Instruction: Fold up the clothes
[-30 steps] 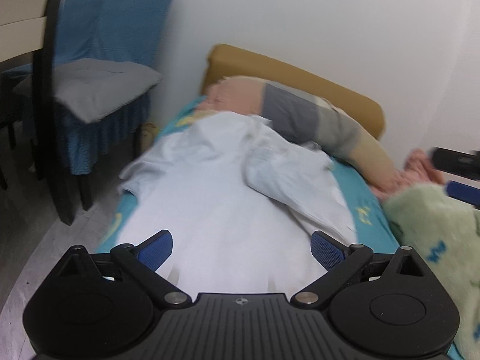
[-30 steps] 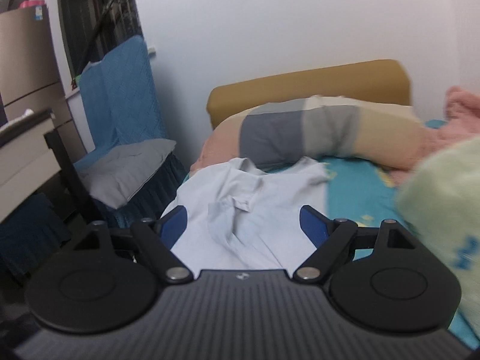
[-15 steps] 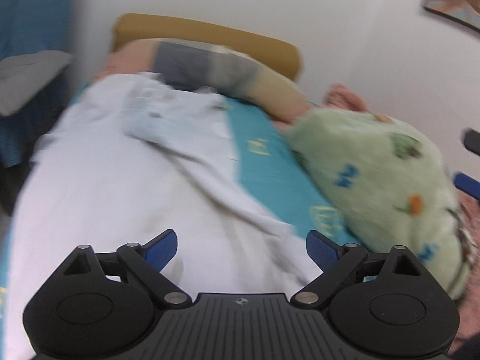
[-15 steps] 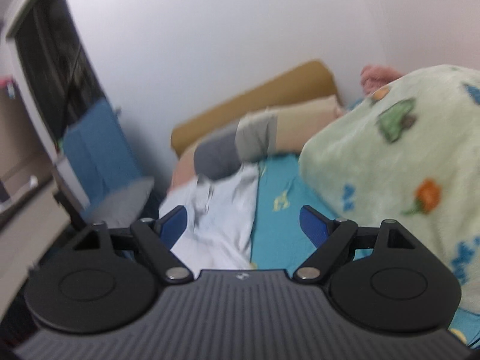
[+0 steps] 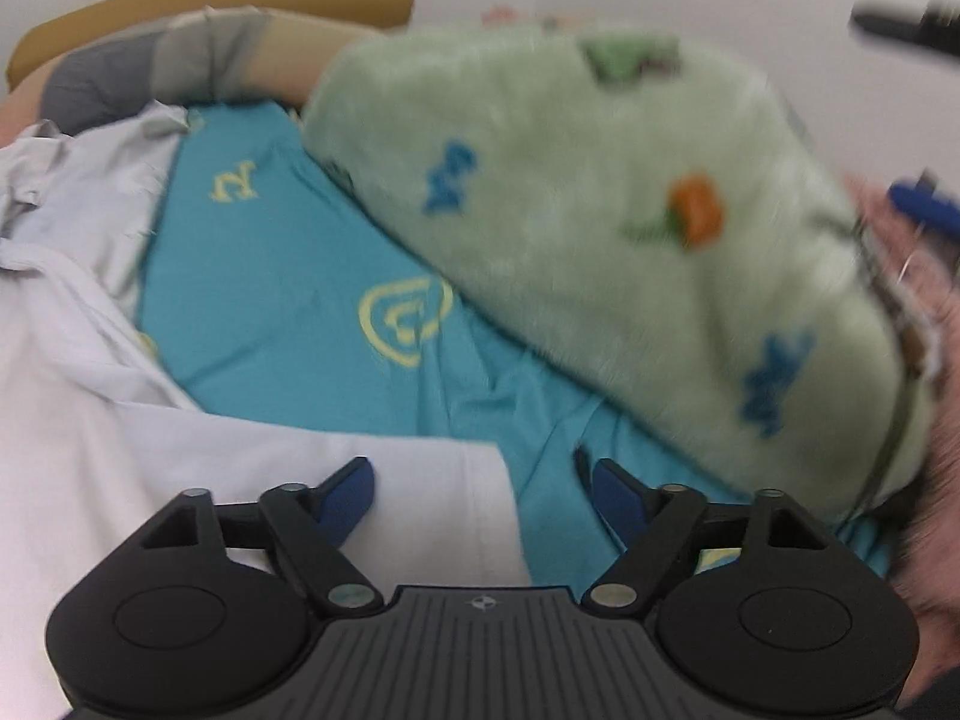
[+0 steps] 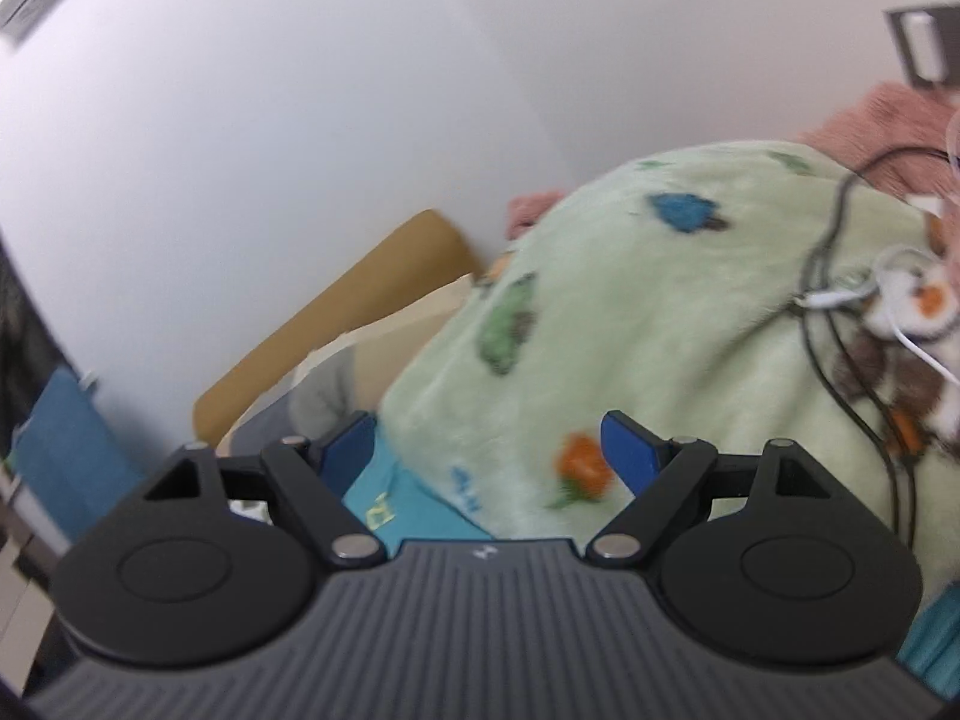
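Your left gripper [image 5: 480,480] is spread wide and holds nothing; the white shirt [image 5: 120,468] lies on the teal sheet [image 5: 288,300], its hem corner between the fingers, nearer the left one. Your right gripper [image 6: 480,450] is likewise released, facing the green fleece blanket [image 6: 660,312], with no shirt ahead. For any grasp, centre the hem corner between the fingers and exclude the sheet.

The shirt [image 5: 198,480] was white. The sheet [image 5: 288,276] beside it was teal with yellow motifs. The blanket [image 5: 600,210] on the right was pale green with blue, orange and dark green figures. The far headboard [image 5: 210,6] was mustard, the pillow [image 5: 150,72] grey and beige.
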Demonstrator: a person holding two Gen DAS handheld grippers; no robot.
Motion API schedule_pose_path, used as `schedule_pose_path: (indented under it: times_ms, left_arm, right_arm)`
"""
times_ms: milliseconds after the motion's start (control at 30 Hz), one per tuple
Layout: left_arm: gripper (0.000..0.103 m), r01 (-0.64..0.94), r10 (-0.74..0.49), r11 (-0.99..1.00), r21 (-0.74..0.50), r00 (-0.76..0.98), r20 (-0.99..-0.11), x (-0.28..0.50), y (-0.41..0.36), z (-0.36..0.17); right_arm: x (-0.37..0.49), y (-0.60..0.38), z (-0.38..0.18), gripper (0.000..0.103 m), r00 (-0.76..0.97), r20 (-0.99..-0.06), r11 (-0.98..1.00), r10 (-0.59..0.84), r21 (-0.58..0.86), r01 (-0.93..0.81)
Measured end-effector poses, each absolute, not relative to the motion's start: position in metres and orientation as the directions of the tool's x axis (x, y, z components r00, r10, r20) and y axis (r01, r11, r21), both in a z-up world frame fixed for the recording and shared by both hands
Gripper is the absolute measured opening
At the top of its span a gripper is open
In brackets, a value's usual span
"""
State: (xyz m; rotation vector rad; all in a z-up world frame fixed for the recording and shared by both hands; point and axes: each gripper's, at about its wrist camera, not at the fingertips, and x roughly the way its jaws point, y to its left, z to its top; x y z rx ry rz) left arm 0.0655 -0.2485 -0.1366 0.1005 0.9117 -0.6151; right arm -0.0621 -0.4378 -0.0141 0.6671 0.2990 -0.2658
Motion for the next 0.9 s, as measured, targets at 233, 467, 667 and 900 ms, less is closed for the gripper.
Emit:
schedule_pose_path:
  times_ms: [233,467,667,900]
  left_arm:
    - [0.002,0.538,-0.465,0.822,-0.187,0.444,-0.766,0.068,-0.242,-0.154]
    - [0.001,0.486,-0.551,0.815,-0.316,0.482,-0.682,0.047,-0.168,-0.079]
    - [0.001,0.348,-0.494,0.862,-0.368,0.416,-0.763,0.013,-0.094,-0.062]
    - [0.001,0.182,-0.422,0.905,-0.384,0.277,-0.864,-0.014,-0.026,-0.07]
  right_arm:
    - [-0.052,-0.447,-0.029,0.085,0.913,-0.388,0.733,-0.127,0.584,0.35]
    - [-0.052,-0.441,-0.029,0.085,0.918,-0.385,0.732,-0.097,0.598,0.327]
    - [-0.05,-0.414,-0.021,0.085,0.923,-0.383,0.775,-0.032,0.574,0.265]
    - [-0.034,-0.361,-0.021,0.084,0.901,-0.428,0.865,0.062,0.473,0.165]
